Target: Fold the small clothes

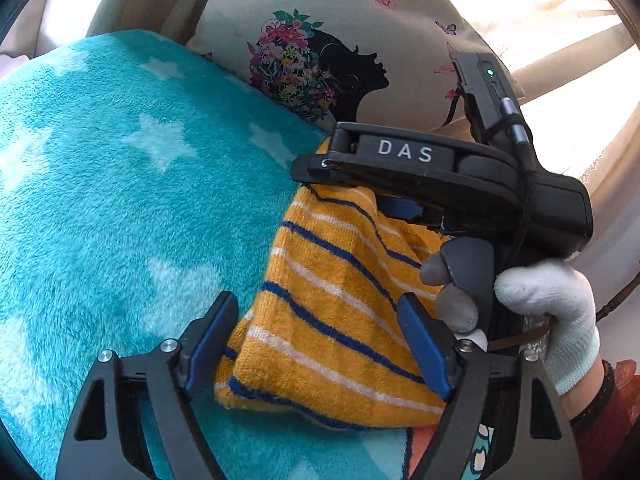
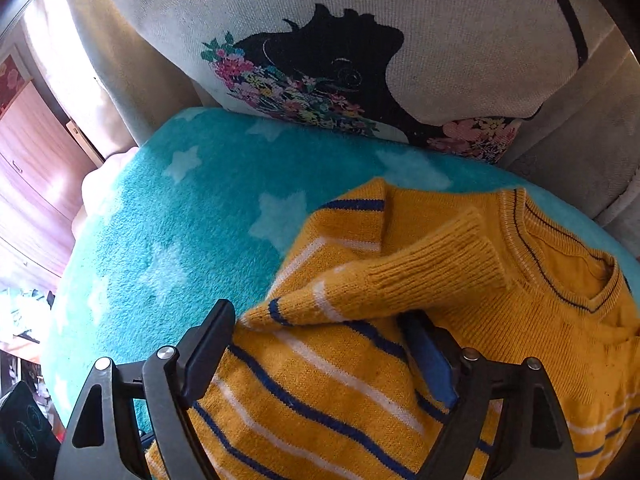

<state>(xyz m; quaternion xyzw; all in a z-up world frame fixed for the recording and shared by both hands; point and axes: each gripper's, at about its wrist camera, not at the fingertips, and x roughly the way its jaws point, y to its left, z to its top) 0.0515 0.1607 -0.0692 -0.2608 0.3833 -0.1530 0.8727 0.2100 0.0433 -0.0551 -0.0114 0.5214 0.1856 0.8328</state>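
Left wrist view. A mustard-yellow knitted sweater (image 1: 340, 320) with navy and white stripes, its weave fine and slightly fuzzy, lies folded in the lower centre of the frame on a plush turquoise fleece blanket (image 1: 120, 200) patterned with pale stars. The left gripper (image 1: 316, 344), black with blue pads, stands with its fingers spread wide; the folded edge of the sweater lies between them, and neither pad is seen to press on it. At centre right the right gripper (image 1: 320, 172), a black moulded body lettered DAS, reaches in from the right, held by a hand in a white knit glove (image 1: 548, 304); its tip lies over the sweater's upper edge, and whether its fingers are apart cannot be told here. A cream woven cushion (image 1: 340, 40) printed with a black profile and coloured flowers fills the upper centre.

Right wrist view. The sweater (image 2: 400, 300) occupies the lower right, with a ribbed cuff folded across the chest and a ribbed round collar at right. The right gripper's (image 2: 320, 352) fingers stand apart, the striped fabric bunched between them and draped over the right pad. The blanket (image 2: 160, 240) spreads to the left and the cushion (image 2: 360, 20) lies above. Reddish wooden furniture (image 2: 36, 168) shows at the left edge.
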